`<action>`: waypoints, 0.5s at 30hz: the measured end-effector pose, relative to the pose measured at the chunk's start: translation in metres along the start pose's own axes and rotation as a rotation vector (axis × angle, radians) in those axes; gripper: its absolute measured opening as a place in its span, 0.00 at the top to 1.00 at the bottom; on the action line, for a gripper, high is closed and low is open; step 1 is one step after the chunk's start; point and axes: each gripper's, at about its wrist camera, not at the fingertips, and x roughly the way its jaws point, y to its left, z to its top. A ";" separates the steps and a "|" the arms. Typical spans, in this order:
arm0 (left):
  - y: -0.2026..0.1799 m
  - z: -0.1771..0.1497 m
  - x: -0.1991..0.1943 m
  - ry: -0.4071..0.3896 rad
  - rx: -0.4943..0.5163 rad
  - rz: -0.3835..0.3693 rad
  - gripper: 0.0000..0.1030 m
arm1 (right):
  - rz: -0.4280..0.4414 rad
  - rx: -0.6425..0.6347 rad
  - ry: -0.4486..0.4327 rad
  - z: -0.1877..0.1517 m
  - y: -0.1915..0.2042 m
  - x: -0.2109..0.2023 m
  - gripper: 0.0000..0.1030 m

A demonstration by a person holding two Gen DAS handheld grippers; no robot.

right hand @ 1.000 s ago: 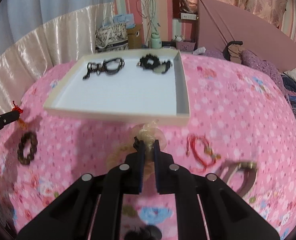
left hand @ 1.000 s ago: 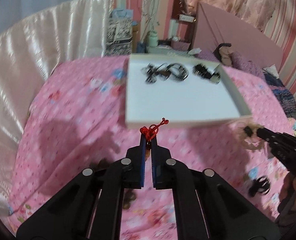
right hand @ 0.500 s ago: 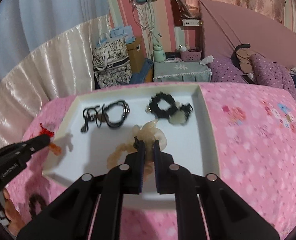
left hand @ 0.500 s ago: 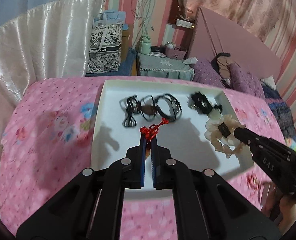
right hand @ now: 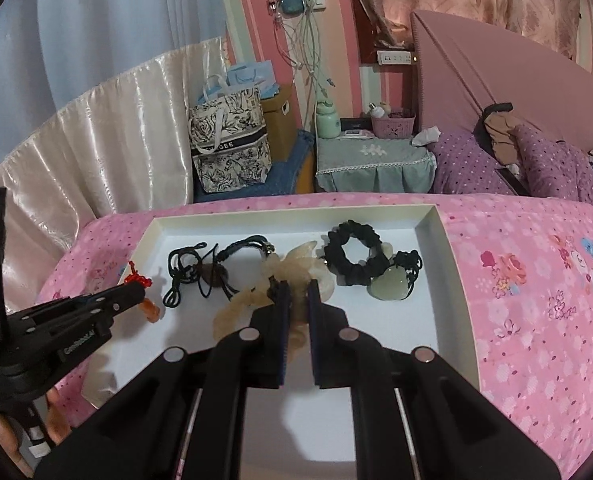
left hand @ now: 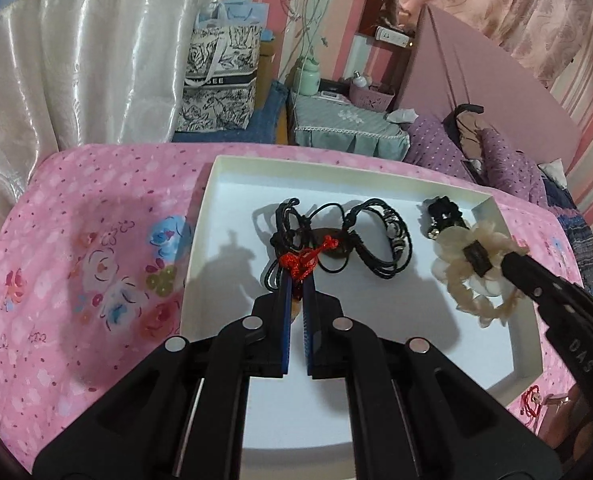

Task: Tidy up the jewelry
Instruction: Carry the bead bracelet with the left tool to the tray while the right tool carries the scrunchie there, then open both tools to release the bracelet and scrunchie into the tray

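A white tray (left hand: 200,216) (right hand: 448,264) lies on the pink bedspread. My left gripper (left hand: 295,280) is shut on a red knotted cord with an orange pendant (left hand: 302,262) (right hand: 138,280), held over the tray's left part. My right gripper (right hand: 296,290) is shut on a cream shell-flower hair tie (right hand: 292,266) (left hand: 472,284), held over the tray's right half. Black cord necklaces (left hand: 360,236) (right hand: 200,268) and a black scrunchie with a pale green stone (right hand: 356,260) lie in the tray.
A red string bracelet (left hand: 530,400) lies on the bedspread (left hand: 76,280) by the tray's near right corner. Beyond the bed stand a patterned tote bag (right hand: 228,144), a covered nightstand (right hand: 372,160) and a padded headboard (right hand: 496,76). A hand (right hand: 52,420) shows at lower left.
Both grippers have moved forward from over the bedspread to over the tray, each still carrying its piece. The tray now fills the middle of both views.
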 end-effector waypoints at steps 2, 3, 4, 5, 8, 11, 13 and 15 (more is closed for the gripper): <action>0.001 0.001 0.003 -0.004 -0.002 0.004 0.97 | -0.008 0.005 0.007 0.001 -0.003 0.002 0.92; 0.002 0.000 0.004 -0.007 -0.001 0.004 0.97 | -0.002 0.012 0.019 0.001 -0.005 0.006 0.92; 0.003 0.000 0.005 -0.006 -0.003 0.004 0.97 | -0.002 0.014 0.029 -0.001 -0.007 0.008 0.92; 0.003 0.000 0.006 -0.003 -0.008 0.003 0.97 | -0.007 0.010 0.041 -0.002 -0.007 0.011 0.92; 0.004 -0.002 0.009 0.002 -0.009 0.008 0.97 | -0.017 -0.010 0.073 -0.005 -0.006 0.019 0.92; 0.004 -0.003 0.013 0.009 -0.006 0.015 0.97 | -0.029 -0.027 0.094 -0.008 -0.004 0.025 0.92; 0.005 -0.004 0.013 0.004 -0.007 0.025 0.97 | -0.028 -0.023 0.113 -0.010 -0.005 0.030 0.92; 0.007 -0.005 0.013 0.003 -0.015 0.025 0.97 | -0.025 -0.021 0.128 -0.013 -0.007 0.034 0.92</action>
